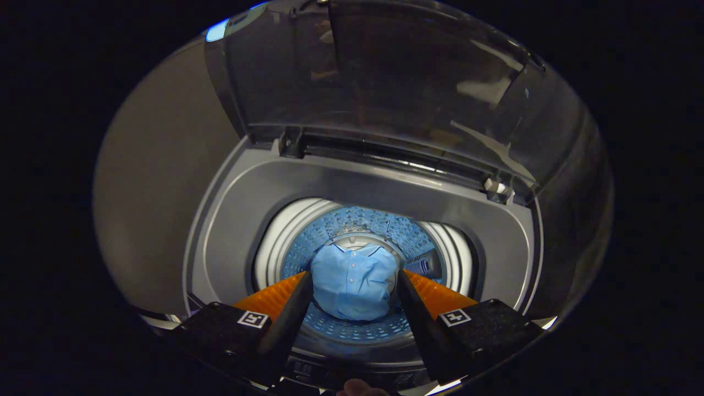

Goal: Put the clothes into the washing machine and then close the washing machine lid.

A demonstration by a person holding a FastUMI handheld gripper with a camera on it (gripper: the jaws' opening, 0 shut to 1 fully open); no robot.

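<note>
A top-loading washing machine (236, 220) stands with its dark see-through lid (385, 82) raised upright at the back. Its perforated drum (357, 220) lies open below me. A bundled blue shirt (352, 297), collar and buttons showing, hangs over the drum mouth between my fingers. My gripper (353, 278) is shut on the shirt, one fingertip pressing into each side of the bundle. The shirt hides most of the drum's bottom.
The grey top rim (385, 192) of the machine rings the drum opening, with lid hinges (498, 188) at the back corners. A pale wall (154, 181) stands to the left of the machine. A fingertip of the person's hand (357, 389) shows behind the gripper.
</note>
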